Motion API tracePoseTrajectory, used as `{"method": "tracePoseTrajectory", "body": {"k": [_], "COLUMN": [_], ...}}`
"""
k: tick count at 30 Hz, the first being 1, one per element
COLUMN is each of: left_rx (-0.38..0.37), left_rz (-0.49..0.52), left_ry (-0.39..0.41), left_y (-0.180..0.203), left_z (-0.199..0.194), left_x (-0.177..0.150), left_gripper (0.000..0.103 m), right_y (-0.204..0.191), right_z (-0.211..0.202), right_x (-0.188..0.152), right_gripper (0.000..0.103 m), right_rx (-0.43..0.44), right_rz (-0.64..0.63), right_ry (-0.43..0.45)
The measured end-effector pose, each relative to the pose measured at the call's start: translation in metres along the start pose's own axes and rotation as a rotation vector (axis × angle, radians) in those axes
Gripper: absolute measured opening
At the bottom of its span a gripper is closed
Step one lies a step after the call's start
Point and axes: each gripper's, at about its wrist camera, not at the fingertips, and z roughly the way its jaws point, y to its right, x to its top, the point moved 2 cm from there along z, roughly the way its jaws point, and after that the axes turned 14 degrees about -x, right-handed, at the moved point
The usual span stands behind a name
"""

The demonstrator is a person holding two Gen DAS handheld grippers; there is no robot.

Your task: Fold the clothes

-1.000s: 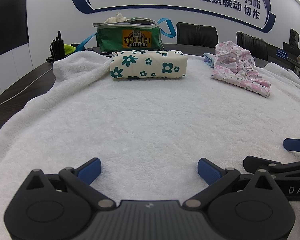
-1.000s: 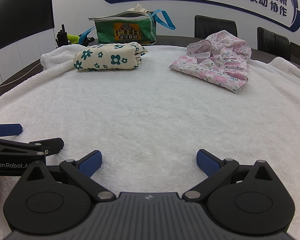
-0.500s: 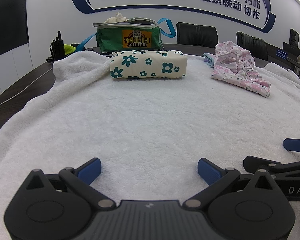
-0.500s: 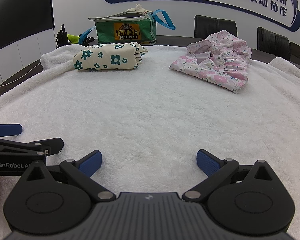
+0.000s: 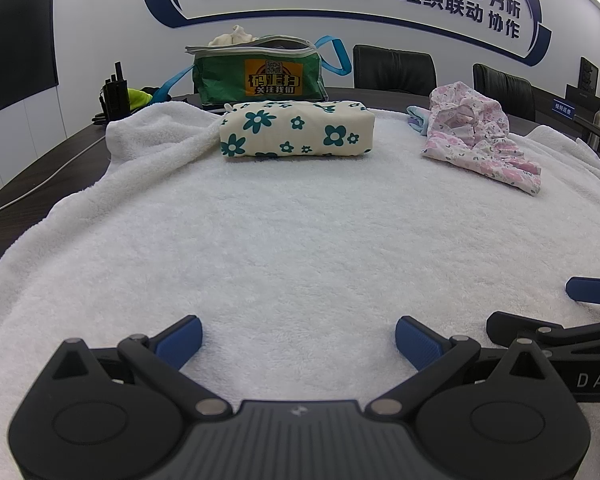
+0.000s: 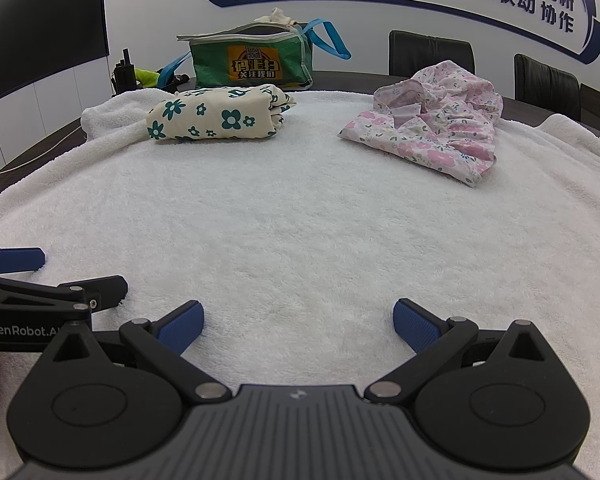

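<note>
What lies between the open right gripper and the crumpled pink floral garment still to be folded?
Only bare white terry towel separates the right gripper from the crumpled pink floral garment; the right wrist view shows it.

Two garments lie ahead of the jaws: one folded cream cloth bundle printed with teal flowers (image 5: 297,129), ahead and left, and one crumpled pink floral garment (image 6: 428,120), ahead and right. One white terry towel (image 5: 300,240) covers the surface beneath the jaws. One green zippered bag with blue straps (image 5: 260,70) stands beyond the folded bundle. Two black office chairs (image 5: 394,68) stand farthest ahead. Two grippers: left gripper (image 5: 298,340) and right gripper (image 6: 298,324), each with two blue-padded fingers set apart.
</note>
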Motion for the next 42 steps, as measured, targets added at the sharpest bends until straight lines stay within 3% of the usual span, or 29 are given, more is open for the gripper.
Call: {"method": "tracePoseTrajectory", "body": {"k": [42], "left_rx": [0.001], "left_rz": [0.002], "left_ry": [-0.002], "left_y": [0.0003], "left_z": [0.0001], "left_x": [0.0001], "left_gripper": [0.103], "right_y": [-0.0002], "right_z": [0.0004], "right_x": [-0.0009], "right_gripper": [0.102], "right_rx": [-0.001], "right_rz": [-0.001], "right_ry": [0.0]}}
